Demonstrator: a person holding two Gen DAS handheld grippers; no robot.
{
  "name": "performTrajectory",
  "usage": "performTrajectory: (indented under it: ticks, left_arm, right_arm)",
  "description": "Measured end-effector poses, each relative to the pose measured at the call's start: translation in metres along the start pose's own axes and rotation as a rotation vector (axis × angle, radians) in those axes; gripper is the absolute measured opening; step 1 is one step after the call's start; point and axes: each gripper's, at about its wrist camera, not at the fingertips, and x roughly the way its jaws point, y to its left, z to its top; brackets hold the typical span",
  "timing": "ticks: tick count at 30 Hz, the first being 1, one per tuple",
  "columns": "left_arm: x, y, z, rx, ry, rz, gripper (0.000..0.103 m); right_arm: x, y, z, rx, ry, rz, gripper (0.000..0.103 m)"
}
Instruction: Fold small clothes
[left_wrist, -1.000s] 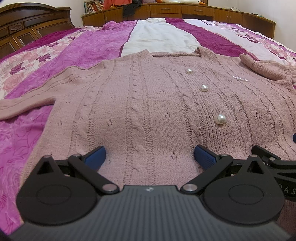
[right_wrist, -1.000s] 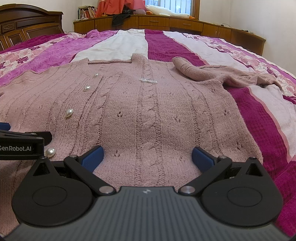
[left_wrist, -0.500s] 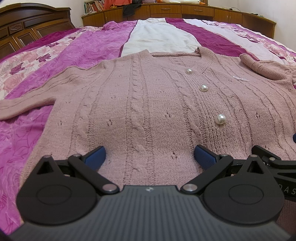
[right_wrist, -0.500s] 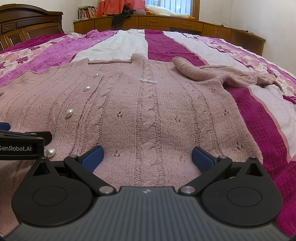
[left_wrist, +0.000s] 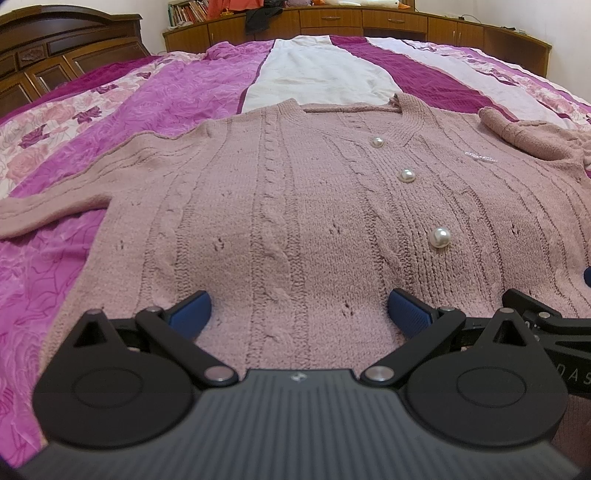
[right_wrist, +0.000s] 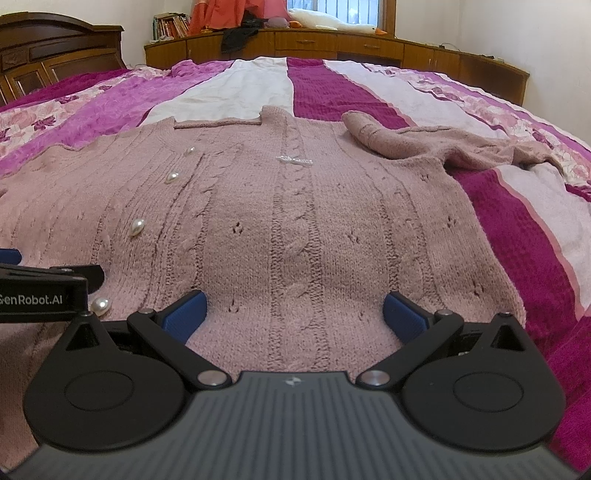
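**Cardigan laid out, no fold yet made**

Item under inspection: one dusty-pink cable-knit cardigan (left_wrist: 295, 206), lying face up and buttoned on the striped magenta, pink and white bedspread (left_wrist: 155, 96), neckline toward the far wooden cabinets (right_wrist: 332, 40), hem toward the cameras.

Progress — judged as the very start. The body of the cardigan is spread flat and smooth. The knit sleeve on the left side (left_wrist: 48, 206) stretches straight out from the body across the bedspread. The knit sleeve on the right side (right_wrist: 424, 144) lies bunched beside the shoulder, its cuff end turned in toward the collar; it does not read as a finished fold. Both sleeves, and then the body, remain to be folded.

Tools: the left tool (left_wrist: 297, 314) and the right tool (right_wrist: 291, 314) hover side by side at the cardigan's hem, each with its blue-padded fingers wide apart and nothing between them. Whether either touches the knit cannot be told.

Count:
- Cardigans: one.
- Sleeves: two.
- Round pearl buttons (right_wrist: 137, 227): four visible down the cardigan's front — the lowest sits just beside the left tool.
- Small white bow trim (right_wrist: 293, 160) on the cardigan's chest: one.
- Tools: two.
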Motion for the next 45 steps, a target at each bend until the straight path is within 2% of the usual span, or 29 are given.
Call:
performTrajectory:
  ticks: [10,17,20,26,33,45]
  left_arm:
    - [-0.003,0.003,0.011,-0.01,0.043,-0.009,0.103]
    - [-0.013,0.006,0.025,-0.02,0.088,-0.032,0.103]
    - [-0.02,0.009,0.033,-0.041,0.081,-0.046,0.103]
    - [-0.033,0.01,0.05,-0.042,0.068,-0.041,0.103]
    - [-0.037,0.003,0.064,-0.052,0.068,-0.08,0.103]
    - [-0.025,-0.008,0.081,-0.059,0.085,-0.071,0.103]
  right_arm:
    - [-0.003,-0.008,0.009,0.033,0.027,0.047,0.103]
    - [-0.02,-0.019,0.025,0.086,0.058,0.172,0.103]
    - [-0.027,-0.025,0.035,0.113,0.05,0.199,0.103]
    - [-0.039,-0.048,0.056,0.151,0.019,0.192,0.103]
    - [-0.036,-0.086,0.075,0.185,0.002,0.166,0.103]
    - [0.004,-0.176,0.102,0.31,-0.009,0.102,0.103]
